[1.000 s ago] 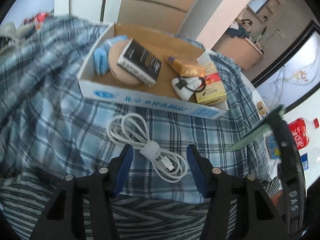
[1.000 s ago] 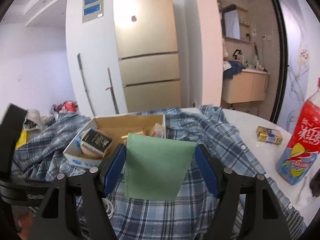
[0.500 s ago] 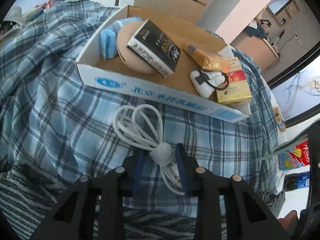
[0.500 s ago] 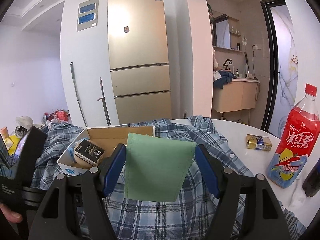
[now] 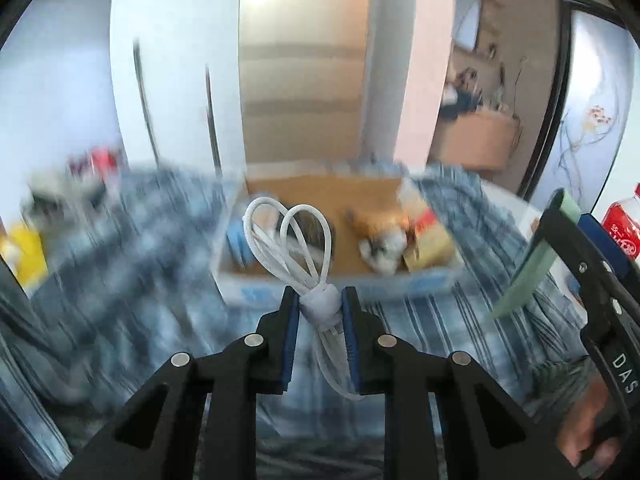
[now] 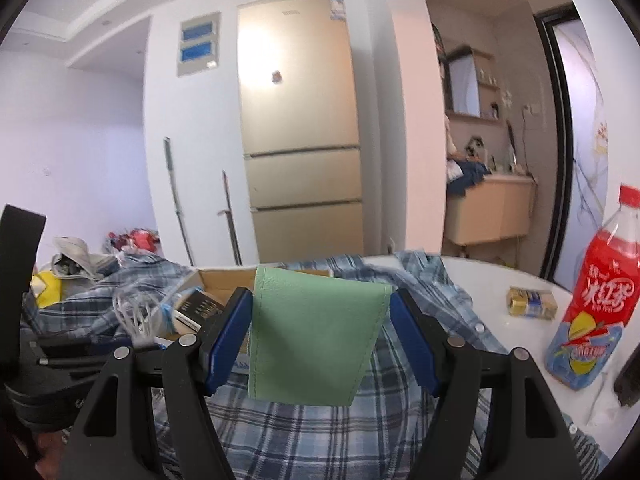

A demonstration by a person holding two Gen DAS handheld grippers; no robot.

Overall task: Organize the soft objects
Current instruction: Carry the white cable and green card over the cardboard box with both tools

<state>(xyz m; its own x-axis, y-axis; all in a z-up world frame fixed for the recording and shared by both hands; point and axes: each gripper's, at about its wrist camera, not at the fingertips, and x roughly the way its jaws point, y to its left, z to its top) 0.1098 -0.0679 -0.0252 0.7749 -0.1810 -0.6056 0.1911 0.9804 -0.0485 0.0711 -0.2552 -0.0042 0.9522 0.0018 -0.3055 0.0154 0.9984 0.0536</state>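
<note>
The left gripper (image 5: pixel 319 300) is pinched on a coiled white cable (image 5: pixel 298 248), its blue pads (image 5: pixel 291 316) pressing the band that ties the coil together. The cable is lifted clear of the plaid shirt (image 5: pixel 132 248) spread over the table (image 6: pixel 492 280), with its loops standing up in front of the cardboard box (image 5: pixel 340 276) and its loose ends hanging down between the fingers. Much of this view is blurred, so the things inside the box are hard to tell apart (a yellow packet (image 5: pixel 430 240) and something white (image 5: pixel 380 250) lie toward its right end).

The right gripper (image 6: pixel 320 334) holds a folded green cloth (image 6: pixel 316 332) by its two side edges, jaws spread wide around it, the cloth hanging flat between the blue pads (image 6: pixel 228 336) above the shirt. From the left wrist view this gripper shows at the right edge, with the person's hand (image 5: pixel 588 432) around its handle.

On the bare white table to the right stand a red drink bottle (image 6: pixel 596 304) and, near it, a small yellow pack (image 6: pixel 532 302). Behind the table is a tall beige fridge (image 6: pixel 300 128).
</note>
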